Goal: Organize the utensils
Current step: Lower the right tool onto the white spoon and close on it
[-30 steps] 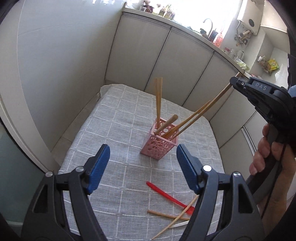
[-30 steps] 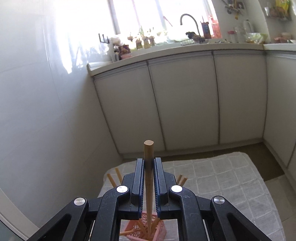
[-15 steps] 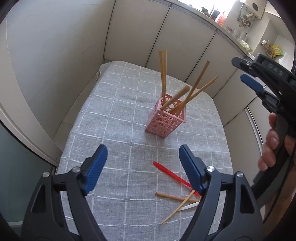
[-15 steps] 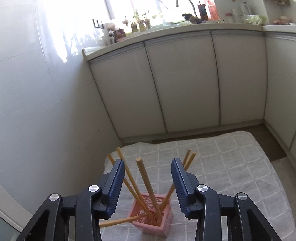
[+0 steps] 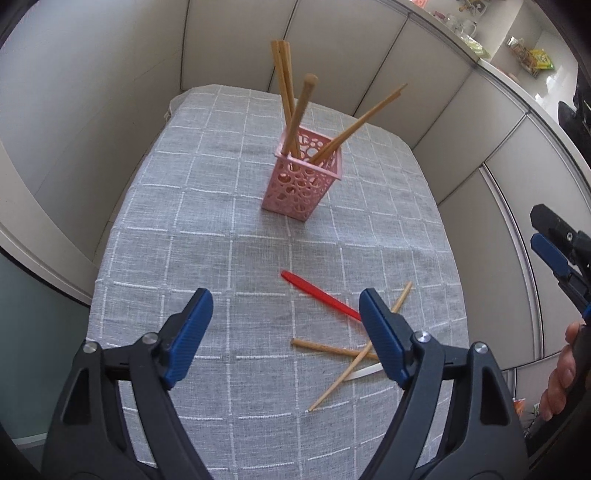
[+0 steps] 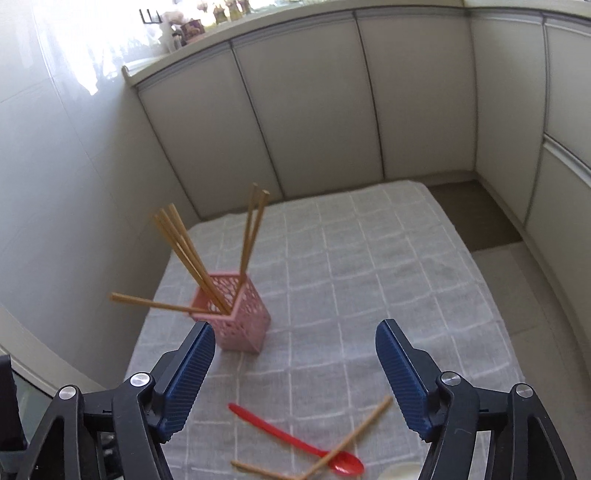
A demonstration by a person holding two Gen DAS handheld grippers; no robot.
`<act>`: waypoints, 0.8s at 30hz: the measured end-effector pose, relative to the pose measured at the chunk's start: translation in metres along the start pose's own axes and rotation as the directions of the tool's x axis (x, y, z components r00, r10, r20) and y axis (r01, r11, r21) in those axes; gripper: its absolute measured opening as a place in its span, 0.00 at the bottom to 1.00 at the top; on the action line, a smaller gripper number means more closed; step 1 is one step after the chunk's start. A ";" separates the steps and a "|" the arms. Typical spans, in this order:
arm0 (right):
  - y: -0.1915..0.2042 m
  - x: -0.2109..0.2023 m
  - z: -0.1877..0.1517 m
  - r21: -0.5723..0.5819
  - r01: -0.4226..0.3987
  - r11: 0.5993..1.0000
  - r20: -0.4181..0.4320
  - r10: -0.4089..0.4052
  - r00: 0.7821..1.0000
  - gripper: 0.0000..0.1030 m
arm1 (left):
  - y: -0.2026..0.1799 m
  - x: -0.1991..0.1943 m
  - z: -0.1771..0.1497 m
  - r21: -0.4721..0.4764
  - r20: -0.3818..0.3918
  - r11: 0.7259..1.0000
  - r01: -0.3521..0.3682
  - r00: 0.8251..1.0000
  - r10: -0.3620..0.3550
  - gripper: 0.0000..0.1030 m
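Note:
A pink perforated holder [image 5: 302,175] stands on the grey checked cloth and holds several wooden chopsticks [image 5: 289,92]; it also shows in the right wrist view [image 6: 236,314]. A red spoon [image 5: 319,295] [image 6: 295,439], two loose chopsticks [image 5: 360,354] [image 6: 351,435] and a white utensil [image 5: 364,371] lie on the cloth nearer me. My left gripper [image 5: 286,336] is open and empty above the cloth, its right finger over the loose utensils. My right gripper [image 6: 295,373] is open and empty, above the red spoon; it shows at the right edge of the left wrist view [image 5: 554,254].
The grey cloth [image 5: 207,229] covers a small table set among white cabinet doors [image 6: 314,110] and a white wall [image 5: 92,92]. A kitchen counter with small items [image 6: 192,29] runs behind. Floor shows at the far right [image 6: 480,214].
My right gripper opened and let go of a chopstick, which now stands in the pink holder. The right gripper then drew back and down. The left gripper tilted down toward the loose utensils.

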State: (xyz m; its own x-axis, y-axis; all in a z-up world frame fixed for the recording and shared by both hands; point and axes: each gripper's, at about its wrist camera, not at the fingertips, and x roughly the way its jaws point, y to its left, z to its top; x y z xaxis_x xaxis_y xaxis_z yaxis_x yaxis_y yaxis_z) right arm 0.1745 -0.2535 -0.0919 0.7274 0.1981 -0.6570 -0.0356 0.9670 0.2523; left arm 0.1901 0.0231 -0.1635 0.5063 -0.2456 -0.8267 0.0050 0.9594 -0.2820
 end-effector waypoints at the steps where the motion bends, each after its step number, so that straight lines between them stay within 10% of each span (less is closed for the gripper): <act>1: -0.007 0.001 -0.007 0.010 0.010 1.000 -0.019 -0.009 1.000 0.76 | -0.004 0.003 -0.002 0.018 -0.016 1.000 -0.004 1.000 0.004 0.79; 6: -0.040 0.015 -0.037 0.097 0.056 0.994 -0.144 -0.042 0.989 0.78 | -0.015 0.021 -0.013 0.071 -0.095 0.997 -0.018 0.995 0.025 0.79; 21: -0.131 0.087 -0.105 0.427 0.116 0.897 -0.510 0.132 0.850 0.77 | -0.056 0.073 -0.028 0.137 -0.252 0.990 -0.025 0.966 0.059 0.79; 24: -0.138 0.097 -0.113 0.452 0.107 0.886 -0.531 0.171 0.830 0.61 | -0.064 0.078 -0.028 0.146 -0.264 0.989 -0.011 0.963 0.050 0.79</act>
State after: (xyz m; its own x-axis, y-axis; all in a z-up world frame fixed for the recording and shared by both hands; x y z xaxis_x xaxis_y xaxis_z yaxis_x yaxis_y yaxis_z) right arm 0.1726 -0.3498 -0.2711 0.2335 0.4146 -0.8795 0.3556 0.8055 0.4741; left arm 0.2050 -0.0610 -0.2238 0.2607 -0.2253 -0.9388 0.1250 0.9721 -0.1986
